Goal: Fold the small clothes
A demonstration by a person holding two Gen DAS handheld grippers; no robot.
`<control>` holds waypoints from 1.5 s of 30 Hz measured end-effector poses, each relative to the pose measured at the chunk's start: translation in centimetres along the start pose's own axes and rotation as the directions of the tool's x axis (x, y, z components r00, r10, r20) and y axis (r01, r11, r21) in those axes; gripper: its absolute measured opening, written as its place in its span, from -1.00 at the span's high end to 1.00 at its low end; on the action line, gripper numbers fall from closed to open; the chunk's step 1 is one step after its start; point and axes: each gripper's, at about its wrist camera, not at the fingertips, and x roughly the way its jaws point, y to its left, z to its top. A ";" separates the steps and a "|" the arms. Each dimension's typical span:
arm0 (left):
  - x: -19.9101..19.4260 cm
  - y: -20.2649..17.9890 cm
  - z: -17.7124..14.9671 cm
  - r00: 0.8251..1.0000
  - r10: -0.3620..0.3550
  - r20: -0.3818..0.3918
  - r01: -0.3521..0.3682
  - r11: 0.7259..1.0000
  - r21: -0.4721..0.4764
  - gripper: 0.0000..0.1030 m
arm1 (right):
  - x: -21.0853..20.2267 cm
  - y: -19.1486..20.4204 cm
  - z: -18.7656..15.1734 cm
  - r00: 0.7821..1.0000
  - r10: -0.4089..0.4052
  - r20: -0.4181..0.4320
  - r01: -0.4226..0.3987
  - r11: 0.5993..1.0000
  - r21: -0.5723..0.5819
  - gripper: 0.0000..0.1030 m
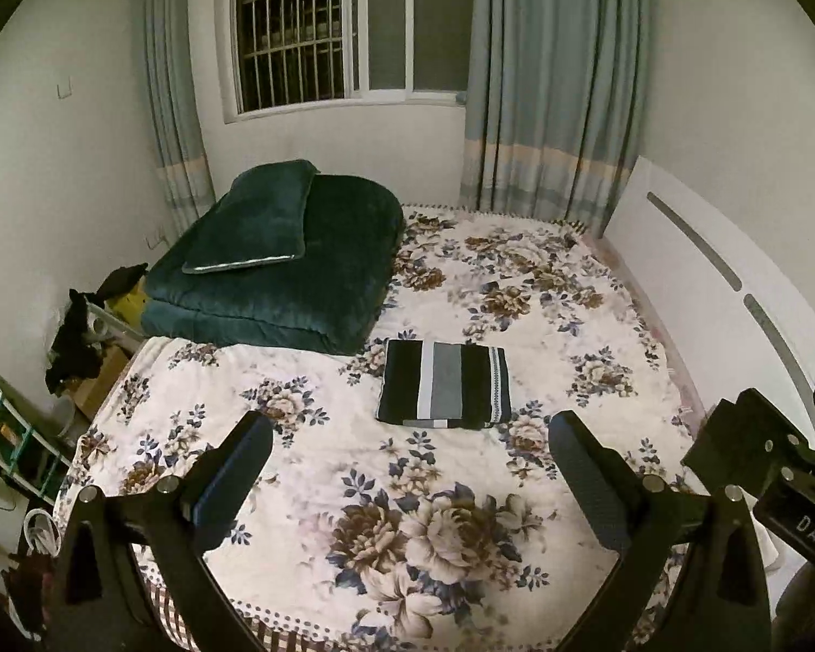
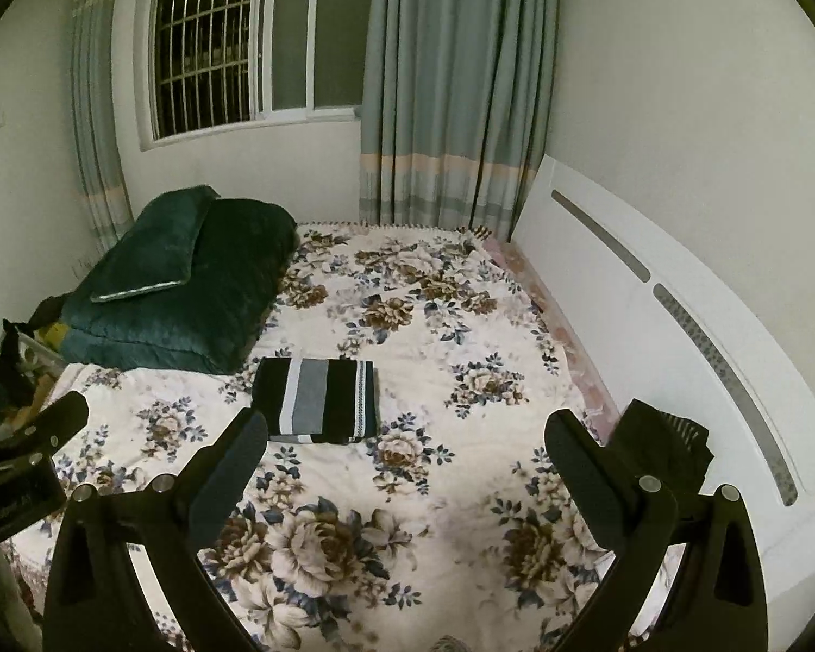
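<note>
A folded garment with black, white and grey stripes point(image 1: 444, 384) lies flat in the middle of the floral bed sheet point(image 1: 353, 489); it also shows in the right wrist view point(image 2: 316, 401). My left gripper point(image 1: 410, 434) is open and empty, held above the near part of the bed, short of the garment. My right gripper point(image 2: 406, 432) is open and empty, to the right of the garment. A dark piece of clothing point(image 2: 663, 443) lies at the bed's right edge by the headboard, behind my right finger.
A folded dark green quilt with a pillow on top point(image 1: 277, 255) fills the far left corner of the bed. A white headboard point(image 2: 679, 315) runs along the right side. Curtains and a barred window point(image 1: 299, 27) are behind. Clutter and a rack point(image 1: 22, 434) stand left of the bed.
</note>
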 end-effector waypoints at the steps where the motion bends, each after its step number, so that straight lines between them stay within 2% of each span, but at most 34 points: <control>1: -0.5 -0.1 -0.1 1.000 -0.001 0.002 0.001 1.000 0.001 -1.00 | -0.4 -0.1 0.0 1.000 0.002 0.004 -0.002 1.000 -0.001 -1.00; 8: -1.8 -0.5 -0.5 1.000 -0.008 0.006 0.008 1.000 -0.006 -1.00 | -2.8 -1.0 -0.3 1.000 0.012 0.026 -0.012 1.000 -0.010 -1.00; 25: -2.7 -0.5 -0.1 1.000 0.027 0.012 -0.027 1.000 -0.016 -1.00 | -1.8 -1.4 0.1 0.998 0.059 0.009 -0.059 0.998 -0.026 -1.00; 45: -2.9 0.0 1.2 1.000 0.021 0.021 -0.021 1.000 -0.010 -1.00 | -1.5 -1.3 0.8 0.997 0.077 0.008 -0.076 0.997 -0.026 -1.00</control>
